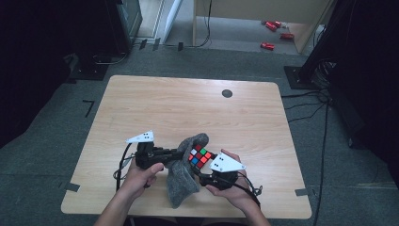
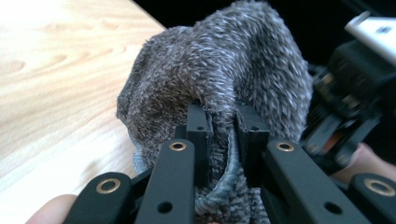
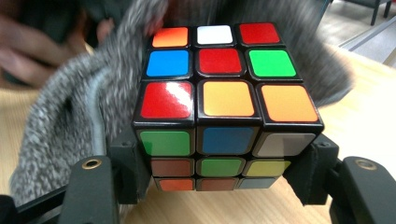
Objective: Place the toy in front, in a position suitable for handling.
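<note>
A grey fuzzy cloth (image 1: 181,169) hangs over the near middle of the wooden table (image 1: 188,108), draped between my two grippers. My left gripper (image 2: 223,135) is shut on a fold of the cloth (image 2: 224,65); its black jaws pinch the fabric's edge. A scrambled Rubik's cube (image 3: 219,98) sits between the pads of my right gripper (image 3: 224,168), which is shut on its two sides. In the high view the cube (image 1: 201,157) shows just right of the cloth, with the right gripper (image 1: 207,165) and its grey plate beside it. The left gripper (image 1: 181,154) points right into the cloth.
A small dark round spot (image 1: 227,93) marks the table's far side. Red items (image 1: 273,26) lie on the floor beyond the table, and black equipment stands at both sides. The person's hands hold both grippers near the table's front edge.
</note>
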Motion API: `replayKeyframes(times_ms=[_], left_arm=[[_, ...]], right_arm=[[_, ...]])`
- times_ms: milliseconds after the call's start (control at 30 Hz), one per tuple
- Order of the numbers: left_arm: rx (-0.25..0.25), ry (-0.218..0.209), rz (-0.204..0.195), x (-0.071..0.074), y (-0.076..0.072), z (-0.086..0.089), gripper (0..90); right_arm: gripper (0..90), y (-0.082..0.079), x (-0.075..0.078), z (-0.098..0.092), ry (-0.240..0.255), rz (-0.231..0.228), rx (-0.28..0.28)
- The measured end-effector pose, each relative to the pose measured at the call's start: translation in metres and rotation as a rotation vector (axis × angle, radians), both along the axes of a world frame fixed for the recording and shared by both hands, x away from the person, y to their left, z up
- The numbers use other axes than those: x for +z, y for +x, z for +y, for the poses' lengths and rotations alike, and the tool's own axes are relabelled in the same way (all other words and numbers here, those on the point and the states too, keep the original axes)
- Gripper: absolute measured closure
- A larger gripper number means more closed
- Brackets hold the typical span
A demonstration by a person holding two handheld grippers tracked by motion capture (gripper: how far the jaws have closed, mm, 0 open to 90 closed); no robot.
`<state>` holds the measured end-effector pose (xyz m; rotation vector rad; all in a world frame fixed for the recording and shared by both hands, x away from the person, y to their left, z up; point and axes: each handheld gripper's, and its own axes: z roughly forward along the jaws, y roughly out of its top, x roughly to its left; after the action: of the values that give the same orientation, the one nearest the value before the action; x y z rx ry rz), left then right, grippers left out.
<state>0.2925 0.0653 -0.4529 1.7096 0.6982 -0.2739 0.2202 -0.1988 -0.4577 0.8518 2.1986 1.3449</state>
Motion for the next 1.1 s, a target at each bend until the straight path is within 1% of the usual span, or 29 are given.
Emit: replayKeyframes(times_ms=[100, 200, 233, 267, 367, 400, 433, 500, 567, 600, 633, 733, 800, 867, 900, 967, 1000, 1067, 1100], left_arm=[[0.001, -0.002, 0.006, -0.001, 0.001, 0.0, 80.1], [0.003, 0.025, 0.013, -0.005, 0.002, -0.002, 80.3], [0.001, 0.034, 0.013, -0.006, 0.002, -0.002, 80.3], [0.0, 0.035, 0.017, -0.007, 0.002, -0.002, 80.3], [0.005, 0.035, 0.002, -0.004, 0.001, -0.002, 80.5], [0.003, 0.032, -0.008, -0.002, 0.0, -0.001, 80.5], [0.002, 0.015, -0.011, 0.0, -0.001, -0.001, 80.5], [-0.003, -0.012, -0.02, 0.003, -0.002, 0.001, 80.4], [0.006, -0.005, -0.029, 0.004, -0.002, 0.001, 80.4], [0.008, 0.0, -0.027, 0.003, -0.002, 0.001, 80.4], [0.009, 0.006, -0.022, 0.002, -0.001, 0.001, 80.4], [0.019, 0.064, -0.007, -0.004, 0.0, -0.003, 80.5], [0.019, 0.06, -0.003, -0.005, 0.0, -0.003, 80.6], [0.02, 0.06, -0.021, -0.001, -0.002, -0.003, 80.7], [0.018, 0.048, -0.03, 0.001, -0.003, -0.002, 80.7], [0.011, 0.01, -0.035, 0.005, -0.004, 0.0, 80.6], [0.012, 0.01, -0.039, 0.006, -0.004, 0.0, 80.6], [0.013, 0.025, -0.037, 0.004, -0.003, 0.0, 80.6], [0.014, 0.044, -0.03, 0.002, -0.002, -0.001, 80.6]], right_arm=[[34.5, -0.001, 0.0, 0.002, -0.009, -0.006, 0.004], [34.5, -0.004, 0.006, 0.002, -0.016, -0.034, 0.014], [34.5, -0.005, 0.008, 0.002, -0.01, -0.043, 0.018], [34.5, -0.006, 0.01, 0.001, -0.006, -0.047, 0.019], [34.5, -0.005, 0.01, 0.001, -0.002, -0.045, 0.022], [34.5, -0.005, 0.008, 0.001, 0.002, -0.038, 0.023], [34.5, -0.004, 0.007, 0.001, 0.001, -0.029, 0.026], [34.5, -0.003, 0.002, 0.003, -0.019, -0.015, 0.026], [34.5, -0.003, -0.001, 0.005, -0.032, -0.001, 0.018], [34.5, -0.003, -0.001, 0.006, -0.036, -0.005, 0.018], [34.5, -0.004, -0.001, 0.006, -0.04, -0.015, 0.014], [34.5, -0.007, 0.006, 0.007, -0.036, -0.047, 0.02], [34.5, -0.008, 0.01, 0.006, -0.027, -0.059, 0.023], [34.5, -0.007, 0.009, 0.005, -0.02, -0.051, 0.027], [34.5, -0.006, 0.007, 0.005, -0.013, -0.041, 0.03], [34.5, -0.005, 0.002, 0.006, -0.028, -0.018, 0.026], [34.5, -0.004, 0.0, 0.007, -0.042, -0.011, 0.023], [34.5, -0.004, -0.001, 0.008, -0.047, -0.011, 0.019], [34.5, -0.005, 0.0, 0.008, -0.052, -0.018, 0.019]])
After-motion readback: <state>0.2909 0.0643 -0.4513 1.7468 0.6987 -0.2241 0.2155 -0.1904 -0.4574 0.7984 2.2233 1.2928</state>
